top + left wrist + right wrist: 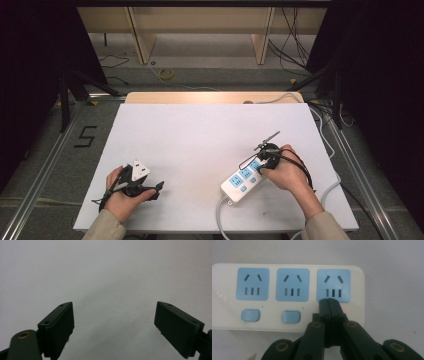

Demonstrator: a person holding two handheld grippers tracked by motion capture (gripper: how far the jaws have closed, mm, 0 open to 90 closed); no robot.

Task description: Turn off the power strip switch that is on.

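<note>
Power strip [287,296] beneath closed jaws.

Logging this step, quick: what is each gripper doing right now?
Left gripper: open, nothing between the jaws.
Right gripper: closed, empty, its tips over the power strip where the third switch would be.

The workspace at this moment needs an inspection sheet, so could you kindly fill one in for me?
Surface: white board on a table, bare in the middle.
Job's things: white power strip, three blue sockets, two blue switches in sight, small red light lit.
Clutter: nothing seen.
Grippers: right claw shut, tips over the third switch spot; left claw open, nothing between its pads.
Cables: strip's grey lead runs off the near edge.
Surroundings: dark curtains, wooden shelving, floor wires.
</note>
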